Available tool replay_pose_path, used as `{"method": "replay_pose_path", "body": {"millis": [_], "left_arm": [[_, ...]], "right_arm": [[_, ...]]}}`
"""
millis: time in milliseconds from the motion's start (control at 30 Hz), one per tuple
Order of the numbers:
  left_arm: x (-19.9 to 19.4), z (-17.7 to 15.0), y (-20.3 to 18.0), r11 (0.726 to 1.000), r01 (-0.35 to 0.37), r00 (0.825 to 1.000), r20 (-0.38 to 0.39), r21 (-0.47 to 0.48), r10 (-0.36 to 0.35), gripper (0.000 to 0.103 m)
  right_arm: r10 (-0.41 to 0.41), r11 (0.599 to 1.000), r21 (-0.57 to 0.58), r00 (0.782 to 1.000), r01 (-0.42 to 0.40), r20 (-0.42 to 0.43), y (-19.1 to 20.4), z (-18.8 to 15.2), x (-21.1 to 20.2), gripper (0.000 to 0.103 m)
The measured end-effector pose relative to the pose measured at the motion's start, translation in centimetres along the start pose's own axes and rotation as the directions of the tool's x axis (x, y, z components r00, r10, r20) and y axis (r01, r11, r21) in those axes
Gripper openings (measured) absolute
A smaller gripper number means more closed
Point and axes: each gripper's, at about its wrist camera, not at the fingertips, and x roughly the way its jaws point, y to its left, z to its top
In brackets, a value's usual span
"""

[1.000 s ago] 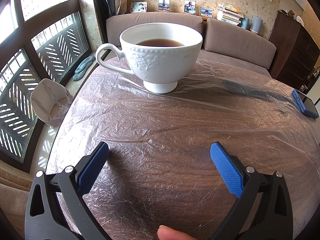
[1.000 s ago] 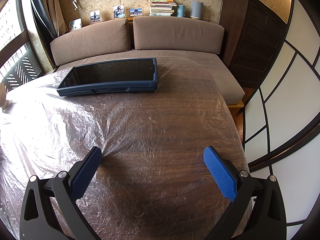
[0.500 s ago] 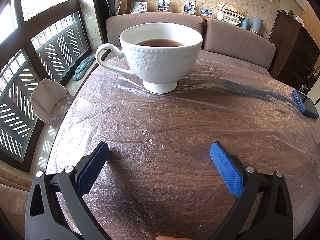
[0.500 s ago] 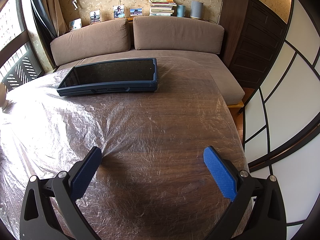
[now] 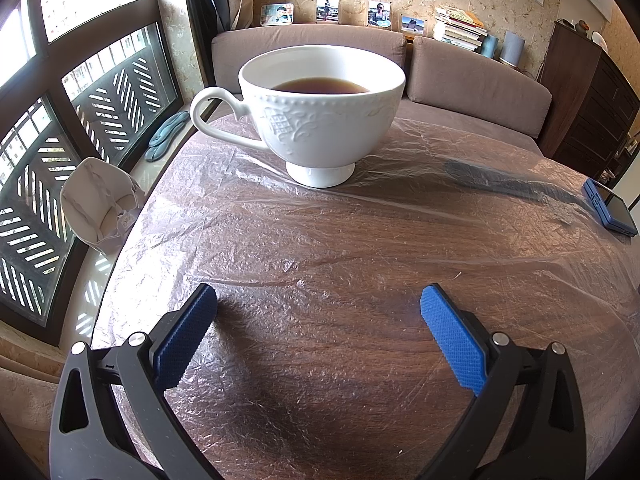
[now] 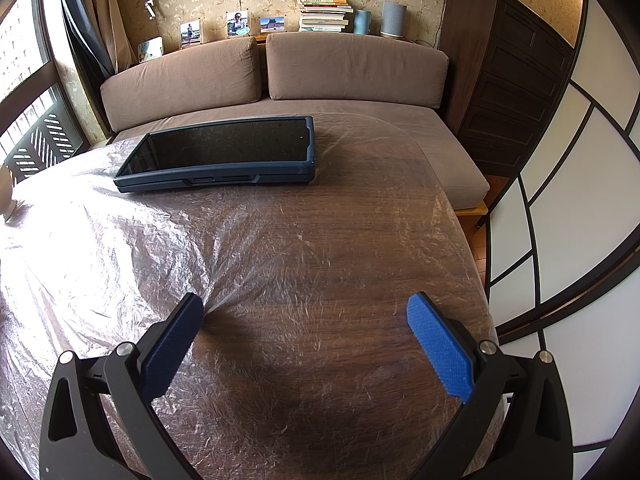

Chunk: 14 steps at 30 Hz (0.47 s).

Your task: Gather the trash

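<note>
Plastic-covered table — teacup, tablet

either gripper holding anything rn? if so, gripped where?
Nothing held. Left gripper is open over the plastic sheet, short of the teacup. Right gripper is open too, short of the tablet.

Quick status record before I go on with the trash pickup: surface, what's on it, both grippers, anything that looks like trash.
surface: wooden table under a crinkled clear plastic sheet
left view: white teacup with dark liquid, upright on the sheet
right view: tablet in a blue case, screen up, lying flat
left gripper: open, holding nothing, short of the cup
right gripper: open, holding nothing, short of the tablet
off table: white crumpled item by the window; whether it is trash is unclear
trash on table: none clearly visible
</note>
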Motion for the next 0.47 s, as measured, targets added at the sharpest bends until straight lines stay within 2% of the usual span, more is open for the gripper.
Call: {"method": "replay_pose_path", "body": {"millis": [467], "left_arm": [[-0.03,0.04,-0.42,1.000,0.006,1.000,0.000,0.007,-0.006,0.102]], "right_arm": [[0.000,1.000,0.001,1.000,0.000,0.001,0.02,0.01,-0.01,0.099]]}}
